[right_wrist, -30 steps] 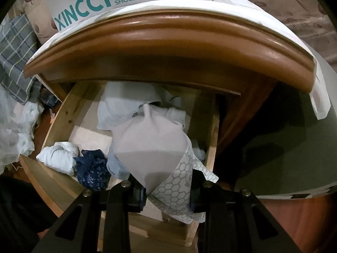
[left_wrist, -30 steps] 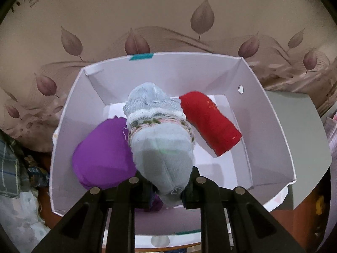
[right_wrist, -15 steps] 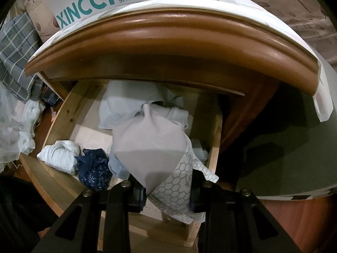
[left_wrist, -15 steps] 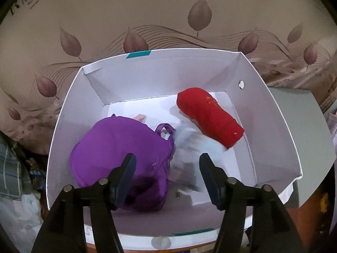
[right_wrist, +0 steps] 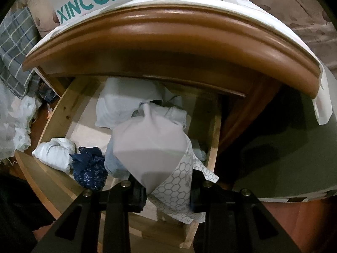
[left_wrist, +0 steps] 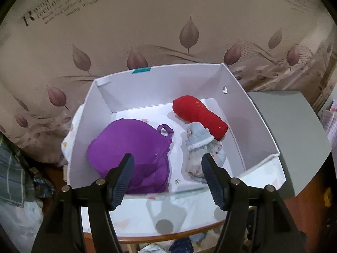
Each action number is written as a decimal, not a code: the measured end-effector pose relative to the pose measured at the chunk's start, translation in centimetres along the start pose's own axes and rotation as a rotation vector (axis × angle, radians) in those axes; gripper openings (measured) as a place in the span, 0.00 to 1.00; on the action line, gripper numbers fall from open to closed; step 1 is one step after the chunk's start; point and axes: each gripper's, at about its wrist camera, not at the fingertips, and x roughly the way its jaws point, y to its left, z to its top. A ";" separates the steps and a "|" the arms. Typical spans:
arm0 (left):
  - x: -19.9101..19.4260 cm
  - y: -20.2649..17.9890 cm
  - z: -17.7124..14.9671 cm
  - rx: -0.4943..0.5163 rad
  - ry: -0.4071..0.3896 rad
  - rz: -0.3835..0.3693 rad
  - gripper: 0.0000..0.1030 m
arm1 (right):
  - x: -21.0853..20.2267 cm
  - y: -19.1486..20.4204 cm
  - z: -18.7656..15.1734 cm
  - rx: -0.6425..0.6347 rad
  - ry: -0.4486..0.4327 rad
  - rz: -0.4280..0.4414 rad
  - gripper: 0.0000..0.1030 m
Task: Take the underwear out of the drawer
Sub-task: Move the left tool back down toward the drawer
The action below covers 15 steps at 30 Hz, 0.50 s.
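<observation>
Your left gripper (left_wrist: 166, 175) has just been opening; jaws wide, nothing between them, above the white box (left_wrist: 254, 122) on a paper-covered wooden top by leaf-print wallpaper (left_wrist: 147, 21). Inside lie the pale blue underwear (left_wrist: 198, 145), a purple piece (left_wrist: 128, 143) and a red roll (left_wrist: 200, 116). Your right gripper (right_wrist: 166, 187) is clamped on grey underwear (right_wrist: 147, 145) over the open wooden drawer (right_wrist: 63, 113).
</observation>
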 end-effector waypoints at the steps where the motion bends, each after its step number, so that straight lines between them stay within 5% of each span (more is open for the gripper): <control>1: -0.6 0.1 -0.3 0.000 -0.012 0.003 0.64 | 0.0 0.0 0.0 -0.002 0.000 -0.003 0.28; 11: -6.6 3.2 -4.5 -0.087 -0.114 0.039 0.75 | 0.3 0.2 -0.2 -0.015 0.001 -0.021 0.28; 15: -7.9 5.5 -7.9 -0.164 -0.164 0.126 0.78 | 0.3 0.0 -0.2 0.000 0.005 -0.012 0.28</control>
